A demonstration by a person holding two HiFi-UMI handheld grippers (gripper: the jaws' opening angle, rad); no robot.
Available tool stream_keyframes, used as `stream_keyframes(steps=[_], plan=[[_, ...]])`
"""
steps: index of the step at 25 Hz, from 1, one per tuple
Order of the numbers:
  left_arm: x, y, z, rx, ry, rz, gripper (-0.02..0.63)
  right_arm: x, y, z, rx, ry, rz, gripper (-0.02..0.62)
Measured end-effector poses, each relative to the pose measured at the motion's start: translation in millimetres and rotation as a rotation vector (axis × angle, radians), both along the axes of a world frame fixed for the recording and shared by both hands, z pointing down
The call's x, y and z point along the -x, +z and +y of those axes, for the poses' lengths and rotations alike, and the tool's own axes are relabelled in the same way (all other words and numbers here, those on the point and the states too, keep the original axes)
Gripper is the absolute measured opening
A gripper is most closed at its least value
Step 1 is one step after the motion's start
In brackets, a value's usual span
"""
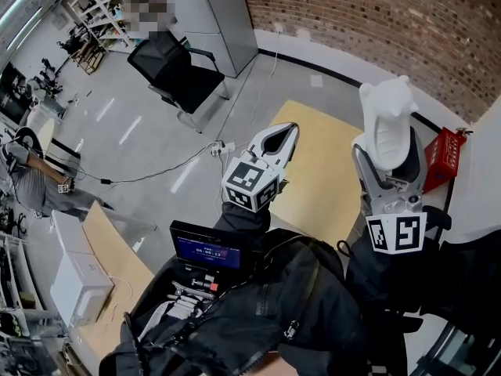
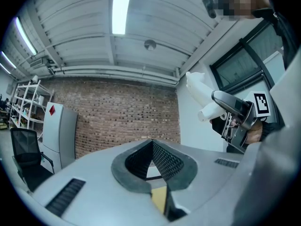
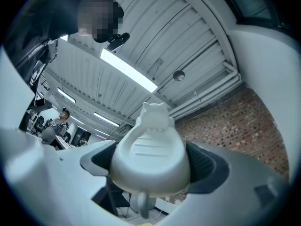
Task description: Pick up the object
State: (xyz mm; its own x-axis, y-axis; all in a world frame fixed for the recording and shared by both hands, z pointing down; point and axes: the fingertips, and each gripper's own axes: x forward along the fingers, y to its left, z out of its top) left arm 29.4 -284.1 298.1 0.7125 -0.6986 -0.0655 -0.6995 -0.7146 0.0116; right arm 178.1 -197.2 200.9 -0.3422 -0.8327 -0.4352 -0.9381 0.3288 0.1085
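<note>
Well, the brick wall [image 1: 376, 22] runs behind the far side of the table [image 1: 313, 186], a pale wooden top that lies below both my grippers. Off the table's far left corner stands a black office chair [image 1: 176, 73], and a cable [image 1: 156, 175] trails over the floor towards that same corner. At the table's right edge sits a red basket [image 1: 442, 159]. None of these is near enough to block me, I judge.

My left gripper [image 1: 275, 138] hangs over the table's left side, clenched on nothing and out of the other's way. My right gripper [image 1: 389, 163] is over the table's right side, its jaws clamped on the lower part of the white plastic figurine [image 1: 385, 112]. The figurine stands upright and high off the table, its eared head clear above the jaws. Gripping it low holds it steady, I'd say, and the pick-up looks done.
</note>
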Motion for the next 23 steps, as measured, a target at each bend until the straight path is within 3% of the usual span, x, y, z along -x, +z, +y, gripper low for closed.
stream_keyframes(steps=[23], plan=[[-1.8, 4.1, 0.1, -0.002, 0.007, -0.005, -0.002, 0.4, 3.6, 0.8, 0.009, -0.006, -0.006, 0.485]])
